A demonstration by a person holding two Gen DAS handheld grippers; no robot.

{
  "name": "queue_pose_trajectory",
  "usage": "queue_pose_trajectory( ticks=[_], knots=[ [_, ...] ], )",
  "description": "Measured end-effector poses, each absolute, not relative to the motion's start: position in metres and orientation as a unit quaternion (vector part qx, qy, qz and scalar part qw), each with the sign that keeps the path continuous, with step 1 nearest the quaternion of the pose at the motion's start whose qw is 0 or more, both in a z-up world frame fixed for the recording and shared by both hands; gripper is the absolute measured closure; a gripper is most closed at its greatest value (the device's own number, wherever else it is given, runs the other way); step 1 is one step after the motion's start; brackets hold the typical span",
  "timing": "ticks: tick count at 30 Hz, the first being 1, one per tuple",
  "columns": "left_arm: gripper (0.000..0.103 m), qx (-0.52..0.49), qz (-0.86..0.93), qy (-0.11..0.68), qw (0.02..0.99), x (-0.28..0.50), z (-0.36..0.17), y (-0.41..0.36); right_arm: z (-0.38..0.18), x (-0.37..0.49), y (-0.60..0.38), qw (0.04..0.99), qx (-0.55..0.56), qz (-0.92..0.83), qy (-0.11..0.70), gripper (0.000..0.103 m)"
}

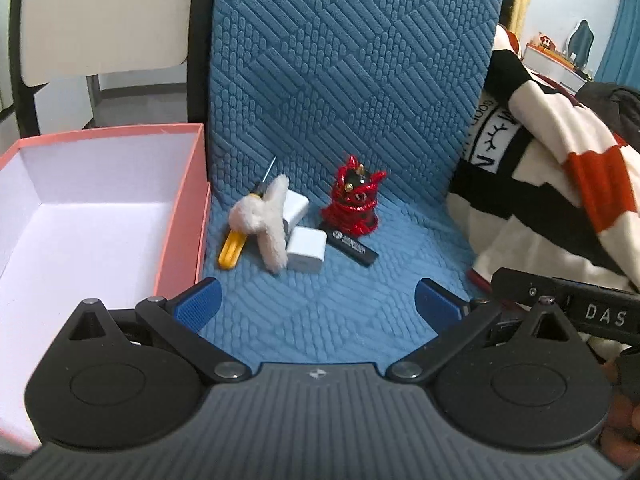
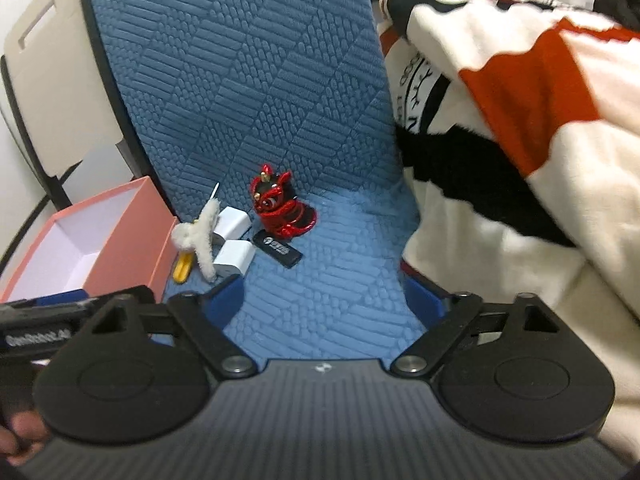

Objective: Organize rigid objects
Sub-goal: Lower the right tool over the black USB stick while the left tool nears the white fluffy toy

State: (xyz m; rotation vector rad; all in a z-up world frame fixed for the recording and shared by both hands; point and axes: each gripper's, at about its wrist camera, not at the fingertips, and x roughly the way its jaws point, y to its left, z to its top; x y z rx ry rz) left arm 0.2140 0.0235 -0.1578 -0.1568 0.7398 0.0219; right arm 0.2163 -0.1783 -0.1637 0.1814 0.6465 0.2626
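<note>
On the blue quilted seat lie a red and black lion figurine (image 1: 354,202) (image 2: 280,210), a black flat stick (image 1: 352,246) (image 2: 278,249), two white charger cubes (image 1: 304,250) (image 2: 234,258), a fluffy white hair clip (image 1: 266,220) (image 2: 200,236) and a yellow-handled tool (image 1: 232,250) (image 2: 182,270). My left gripper (image 1: 318,300) hangs open in front of the pile, nothing between its blue pads. My right gripper (image 2: 324,300) is also open and empty, a little short of the cubes.
An open pink box (image 1: 182,208) (image 2: 128,236) with a white inside stands at the left of the seat. A red, black and cream blanket (image 1: 560,184) (image 2: 520,140) crowds the right side. The blue backrest (image 1: 352,60) rises behind the objects.
</note>
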Motion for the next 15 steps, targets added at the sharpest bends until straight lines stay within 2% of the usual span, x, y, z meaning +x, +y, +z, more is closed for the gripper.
queue_pose_trajectory(
  ticks=[6, 11, 13, 15],
  knots=[
    [0.0, -0.08, 0.012, 0.359, 0.93, 0.231, -0.174, 0.022, -0.177, 0.236, -0.174, 0.932, 0.097, 0.151, 0.315, 0.026],
    [0.011, -0.092, 0.01, 0.36, 0.928, 0.245, -0.185, 0.02, -0.183, 0.254, -0.179, 0.927, 0.11, 0.165, 0.319, 0.029],
    [0.022, -0.083, 0.007, 0.358, 0.93, 0.25, -0.188, 0.017, -0.189, 0.265, -0.181, 0.922, 0.116, 0.17, 0.329, 0.037],
    [0.029, -0.068, 0.003, 0.36, 0.931, 0.254, -0.191, 0.013, -0.194, 0.275, -0.179, 0.918, 0.107, 0.175, 0.338, 0.04]
  ],
)
